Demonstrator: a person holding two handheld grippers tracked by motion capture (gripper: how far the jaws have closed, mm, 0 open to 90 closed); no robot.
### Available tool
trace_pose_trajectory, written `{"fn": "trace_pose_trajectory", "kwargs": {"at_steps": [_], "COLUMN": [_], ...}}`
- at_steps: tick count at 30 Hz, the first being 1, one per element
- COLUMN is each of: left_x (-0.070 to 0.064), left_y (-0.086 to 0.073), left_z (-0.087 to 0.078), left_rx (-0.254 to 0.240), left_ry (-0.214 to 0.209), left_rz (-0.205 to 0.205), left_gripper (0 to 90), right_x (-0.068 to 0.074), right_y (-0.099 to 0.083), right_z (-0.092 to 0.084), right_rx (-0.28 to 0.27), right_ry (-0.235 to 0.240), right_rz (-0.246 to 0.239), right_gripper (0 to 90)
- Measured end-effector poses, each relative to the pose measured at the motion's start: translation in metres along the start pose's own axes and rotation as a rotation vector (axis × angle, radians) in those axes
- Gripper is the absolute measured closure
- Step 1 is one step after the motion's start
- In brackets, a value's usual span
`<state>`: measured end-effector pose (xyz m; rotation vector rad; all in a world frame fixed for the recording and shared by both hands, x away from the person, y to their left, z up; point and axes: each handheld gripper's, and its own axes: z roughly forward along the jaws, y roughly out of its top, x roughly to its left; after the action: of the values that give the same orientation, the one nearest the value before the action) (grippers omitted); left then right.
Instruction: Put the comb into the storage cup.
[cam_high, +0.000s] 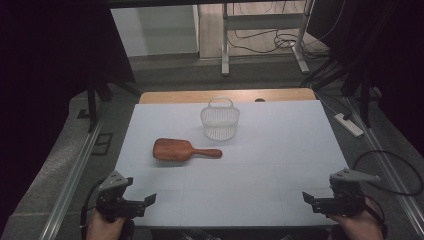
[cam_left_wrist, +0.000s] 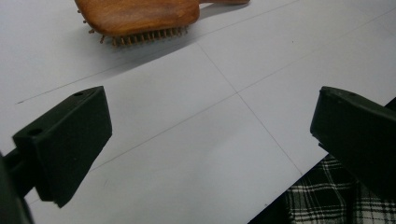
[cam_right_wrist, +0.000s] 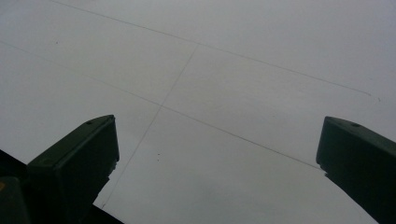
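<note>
The hairbrush (cam_high: 186, 150) looked like smooth, slightly glossy wood. The basket (cam_high: 220, 120) was white wire mesh. The table (cam_high: 280, 145) had a matt, pale sheet surface.

High view overhead; left gripper view shares hairbrush (cam_left_wrist: 137, 16).

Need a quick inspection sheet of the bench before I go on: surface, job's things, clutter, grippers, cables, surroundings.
Surface: white sheet with thin grid lines, on a wooden table.
Job's things: wooden hairbrush lying bristles down, handle toward the right; white wire basket upright just behind it, apart.
Clutter: nothing seen.
Grippers: left gripper and right gripper at the near edge, both open, holding nothing.
Cables: one trails from each gripper; more on the floor behind.
Surroundings: metal stand legs, power strip on the floor.
</note>
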<state>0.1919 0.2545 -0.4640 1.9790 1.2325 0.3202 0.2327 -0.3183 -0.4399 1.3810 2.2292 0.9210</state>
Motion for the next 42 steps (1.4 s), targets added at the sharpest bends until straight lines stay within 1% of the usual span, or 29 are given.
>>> {"fn": "trace_pose_trajectory", "kwargs": {"at_steps": [7,23,29,31,32,33,36,38,42], "left_x": [0.0003,0.0006,0.0021,0.0025,0.0026,0.0022,0.0013,0.0017,0.0014], "left_y": [-0.0001,-0.0001,0.0005,0.0013,0.0021,0.0027,0.0044,0.0057,0.0069], "left_z": [-0.0001,0.0007,0.0006,0.0007,0.0011,0.0015,0.0033,0.0045,0.0062], "left_rx": [0.004,0.023,0.022,0.012,0.010,0.008,0.002,0.000,0.004], "left_ry": [-0.001,0.000,-0.008,-0.023,-0.035,-0.038,-0.033,-0.044,-0.048], "left_rz": [-0.005,-0.011,-0.026,-0.038,-0.038,-0.038,-0.028,-0.027,-0.024], "left_gripper": [0.0,0.0,0.0,0.0,0.0,0.0,0.0,0.0,0.0], "right_x": [-0.0005,0.0002,0.0002,0.0002,0.0002,0.0003,0.0010,0.0012,0.0008], "right_y": [0.0000,0.0017,0.0016,0.0016,0.0016,0.0016,0.0017,0.0018,0.0017], "right_z": [0.0002,0.0026,0.0026,0.0026,0.0026,0.0027,0.0026,0.0029,0.0027], "right_rx": [0.002,0.016,0.013,0.013,0.012,0.012,0.012,0.013,0.011], "right_ry": [0.002,0.014,0.018,0.019,0.021,0.027,0.036,0.036,0.035], "right_rz": [0.002,-0.013,-0.017,-0.017,-0.018,-0.021,-0.031,-0.032,-0.029], "right_gripper": [0.0,0.0,0.0,0.0,0.0,0.0,0.0,0.0,0.0]}}
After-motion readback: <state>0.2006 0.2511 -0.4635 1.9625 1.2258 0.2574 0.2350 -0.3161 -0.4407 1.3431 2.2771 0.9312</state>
